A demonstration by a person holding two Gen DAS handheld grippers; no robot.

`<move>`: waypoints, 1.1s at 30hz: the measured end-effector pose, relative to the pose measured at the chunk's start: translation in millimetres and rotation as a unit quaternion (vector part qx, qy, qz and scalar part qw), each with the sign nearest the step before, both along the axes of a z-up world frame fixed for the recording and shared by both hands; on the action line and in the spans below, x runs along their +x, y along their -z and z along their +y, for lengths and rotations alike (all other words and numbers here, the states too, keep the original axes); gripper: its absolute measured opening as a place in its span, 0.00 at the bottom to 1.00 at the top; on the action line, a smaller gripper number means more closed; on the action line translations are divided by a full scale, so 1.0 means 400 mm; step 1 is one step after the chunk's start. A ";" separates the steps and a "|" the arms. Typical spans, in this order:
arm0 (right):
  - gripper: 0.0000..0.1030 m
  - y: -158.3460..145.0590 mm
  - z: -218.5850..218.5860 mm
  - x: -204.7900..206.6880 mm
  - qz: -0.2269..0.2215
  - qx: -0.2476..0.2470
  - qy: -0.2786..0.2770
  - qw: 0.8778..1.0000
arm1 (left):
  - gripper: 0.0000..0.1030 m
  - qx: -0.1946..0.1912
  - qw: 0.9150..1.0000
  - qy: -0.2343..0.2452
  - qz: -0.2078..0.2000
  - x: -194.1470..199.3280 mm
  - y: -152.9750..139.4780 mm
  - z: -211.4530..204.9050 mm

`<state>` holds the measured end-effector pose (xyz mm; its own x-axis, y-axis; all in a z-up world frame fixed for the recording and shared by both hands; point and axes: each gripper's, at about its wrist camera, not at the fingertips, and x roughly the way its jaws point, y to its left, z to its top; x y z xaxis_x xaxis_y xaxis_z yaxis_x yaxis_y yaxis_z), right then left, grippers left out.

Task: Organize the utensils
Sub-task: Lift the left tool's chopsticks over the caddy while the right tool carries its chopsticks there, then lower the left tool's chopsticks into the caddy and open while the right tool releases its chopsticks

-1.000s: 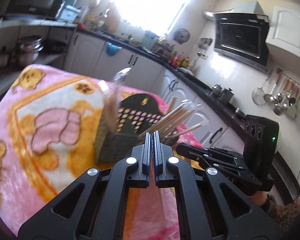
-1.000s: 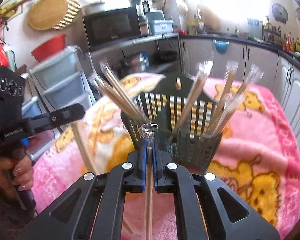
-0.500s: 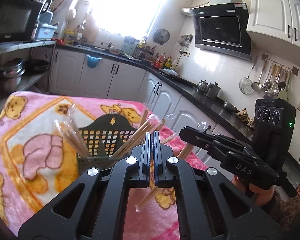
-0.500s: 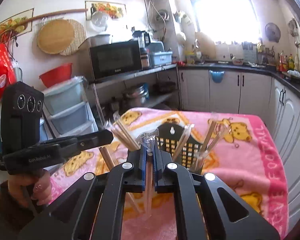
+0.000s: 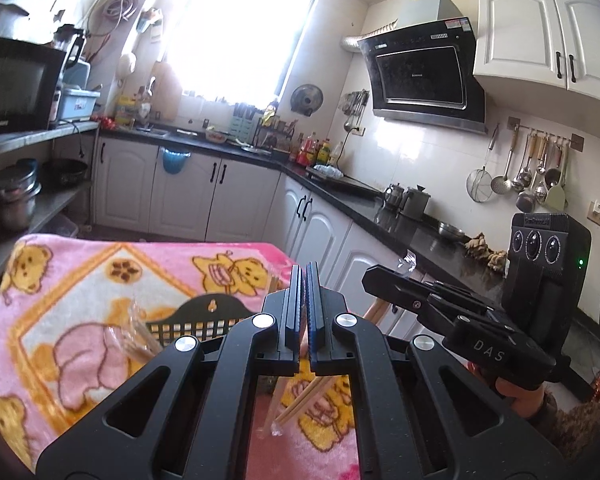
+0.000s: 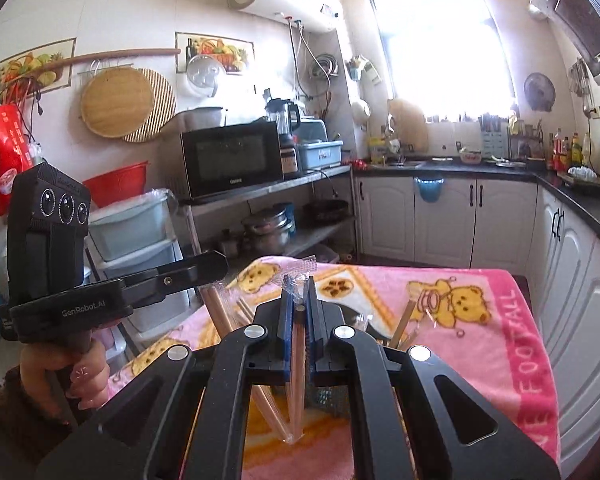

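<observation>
Chopsticks in clear wrappers (image 6: 401, 324) stand in your black utensil basket (image 5: 204, 314); right gripper (image 6: 299, 312) clamps one wrapped pair (image 6: 296, 396), left gripper (image 5: 303, 300) clamps another (image 5: 296, 404).

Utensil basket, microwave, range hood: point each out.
utensil basket (image 5: 214, 308), left wrist view, arched back wall.
microwave (image 6: 232, 160), right wrist view, door glass.
range hood (image 5: 422, 74), left wrist view, black front panel.

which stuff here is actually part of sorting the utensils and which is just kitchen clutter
Part of the job:
- wrapped chopsticks pinched in the right gripper
- wrapped chopsticks hanging from the left gripper
- black utensil basket on the pink blanket

Just lying about:
- microwave
- range hood
- hanging ladles
- stacked pots
</observation>
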<state>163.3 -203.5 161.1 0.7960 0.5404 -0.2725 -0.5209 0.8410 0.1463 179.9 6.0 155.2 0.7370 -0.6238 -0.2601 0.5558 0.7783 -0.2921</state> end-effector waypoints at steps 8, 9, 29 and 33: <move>0.05 -0.048 0.009 0.020 -0.022 0.009 0.002 1.000 | 0.01 -0.004 1.000 -0.011 -0.027 0.020 -0.060 0.003; 0.05 -0.056 0.012 0.026 -0.025 0.011 0.002 1.000 | 0.01 -0.004 0.999 -0.014 -0.030 0.025 -0.070 0.005; 0.05 -0.117 0.048 0.140 -0.058 0.020 0.022 0.998 | 0.01 -0.018 0.996 -0.077 -0.033 0.155 -0.106 0.055; 0.05 -0.104 0.054 0.171 -0.054 0.018 0.030 0.998 | 0.01 -0.017 0.996 -0.085 -0.024 0.185 -0.083 0.062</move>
